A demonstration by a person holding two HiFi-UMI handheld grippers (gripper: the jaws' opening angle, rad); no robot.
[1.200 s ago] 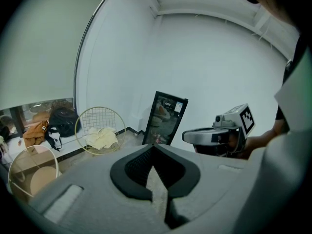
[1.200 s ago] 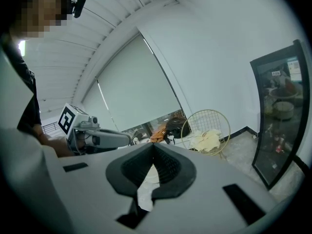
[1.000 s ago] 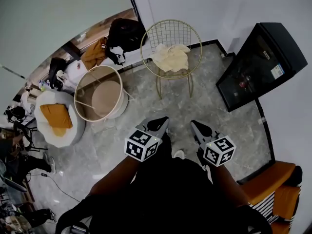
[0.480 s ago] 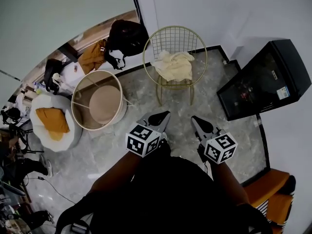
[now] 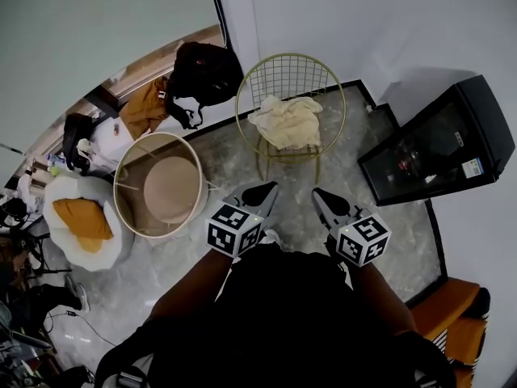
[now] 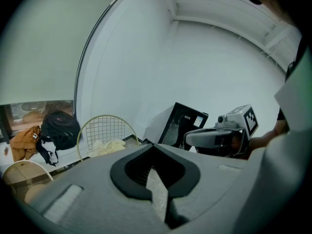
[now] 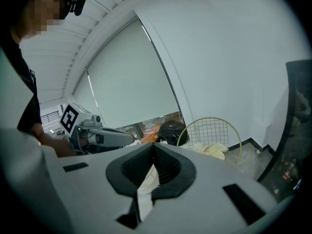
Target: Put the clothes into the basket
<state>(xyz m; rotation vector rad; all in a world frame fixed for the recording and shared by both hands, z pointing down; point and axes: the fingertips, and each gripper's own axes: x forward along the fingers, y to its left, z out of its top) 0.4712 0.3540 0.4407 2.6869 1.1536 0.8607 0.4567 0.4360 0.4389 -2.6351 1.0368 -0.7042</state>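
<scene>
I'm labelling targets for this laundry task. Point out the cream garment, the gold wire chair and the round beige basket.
Cream crumpled garment [image 5: 284,122]: head view, middle of the cloth.
Gold wire chair [image 5: 295,75]: head view, mesh backrest.
Round beige basket [image 5: 168,188]: head view, bare inside bottom.

No legible text. Label [image 5: 472,168] on black cabinet [image 5: 428,140]: too small to read. Cubes on left gripper [image 5: 266,189] and right gripper [image 5: 317,193]: coded square markers only.

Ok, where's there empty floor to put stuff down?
Bare marble floor lies between the wire chair and the black cabinet, and in front of the chair toward the basket. The basket's inside is bare too. It's crowded at the far left: backpack, orange garment, white pouf.
</scene>
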